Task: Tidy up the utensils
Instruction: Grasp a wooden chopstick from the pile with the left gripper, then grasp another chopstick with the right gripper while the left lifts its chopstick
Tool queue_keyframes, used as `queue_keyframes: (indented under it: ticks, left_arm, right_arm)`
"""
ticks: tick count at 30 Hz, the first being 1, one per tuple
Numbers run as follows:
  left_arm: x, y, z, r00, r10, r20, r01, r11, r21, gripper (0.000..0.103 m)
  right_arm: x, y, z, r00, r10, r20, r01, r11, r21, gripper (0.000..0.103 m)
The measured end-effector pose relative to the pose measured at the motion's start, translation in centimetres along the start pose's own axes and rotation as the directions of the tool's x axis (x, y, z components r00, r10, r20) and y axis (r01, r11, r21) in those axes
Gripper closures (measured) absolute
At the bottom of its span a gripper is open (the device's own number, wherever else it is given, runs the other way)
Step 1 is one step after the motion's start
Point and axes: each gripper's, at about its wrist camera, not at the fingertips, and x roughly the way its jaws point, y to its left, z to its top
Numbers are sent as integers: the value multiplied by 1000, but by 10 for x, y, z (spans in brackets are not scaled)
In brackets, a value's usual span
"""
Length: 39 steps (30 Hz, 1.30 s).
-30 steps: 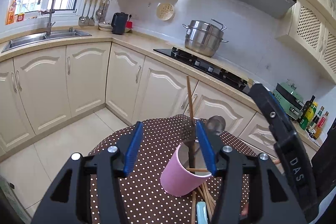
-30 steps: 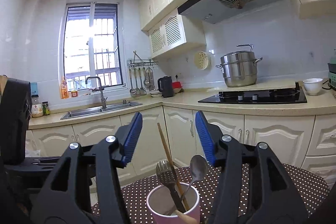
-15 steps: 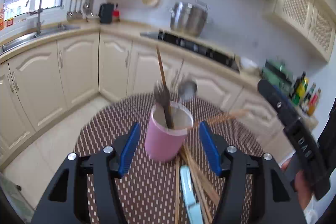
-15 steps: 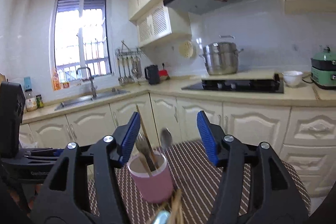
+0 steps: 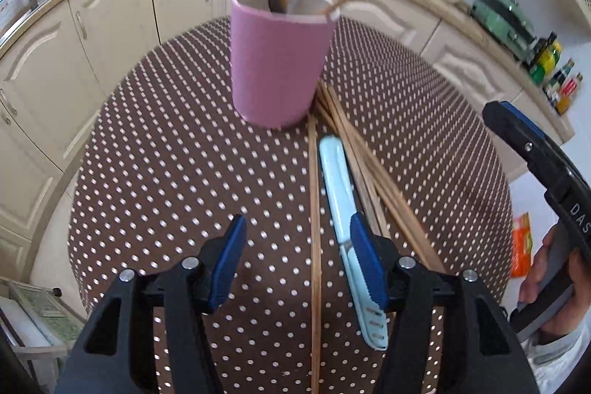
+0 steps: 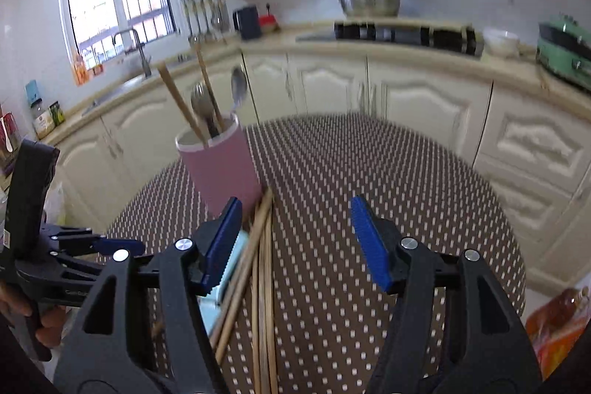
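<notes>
Round tabletop (image 5: 155, 172) under a brown dotted cloth, kitchen cabinets behind. Pink cup (image 5: 277, 61) stands upright near the far middle of it, already holding a fork, a spoon and two chopsticks leaning out over the rim

Loose on the cloth, close against the cup's foot and running toward the cameras: a bundle of wooden chopsticks (image 5: 369, 172), one single chopstick (image 5: 314, 209) lying apart to their left, and a pale blue knife (image 5: 343, 205) between the two

Left gripper (image 5: 297, 261): tilted steeply down over the near end of the pile. Fingers have just been closing a little but stand spread, nothing pinched; the single chopstick runs between them below, and the right finger sits over the knife

Right gripper (image 6: 295, 242): lower angle, fingers have just been opening and stand spread, empty. The chopstick bundle lies below the gap, toward its left finger

Step in hand, as I judge it: approach to the next pick, part of the load already in the cup

Next move calls for dropping onto one thin piece, likely the lone chopstick, and closing squarely on it without dragging the knife along. Sticks lie flat on cloth, so the fingers must reach right down to the surface. Then lift, tip upright and feed it into the cup without toppling it
</notes>
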Motion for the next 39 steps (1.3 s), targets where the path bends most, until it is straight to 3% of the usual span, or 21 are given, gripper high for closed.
queue_keyframes:
  ticks: [5,11,17,23,27,33,39]
  left_arm:
    - [21,-7,-6,999,7,-52,-6,1000,14,60]
    - [39,-11,-7,996,14,-89,-13,1000,14,76]
    - [51,-15,-3,996,24,-89,-24,1000,8,97]
    - [50,-9,-6,997,0,-81,-1,1000,-13,97]
    - [40,-2,-18,997,-6,-77,4,1000,-23,97]
    - [23,14,-36,998,-10,-64,6,999,-50,97]
    - [10,34,-44,999,11,-53,-16,996,-83,97]
  right_arm:
    - [11,-8,-17,995,20,-100,-17,999,31,42]
    - [19,-14,-27,987,34,-160,-27,999,46,42]
    - [28,-15,-31,976,46,-212,-38,998,41,42]
    - [49,-12,-31,945,72,-319,-69,997,22,43]
    - [62,-7,-33,915,105,-390,-107,994,18,68]
    - [81,3,-32,876,144,-460,-150,988,25,74]
    - [90,7,-28,864,108,-492,-125,992,-1,80]
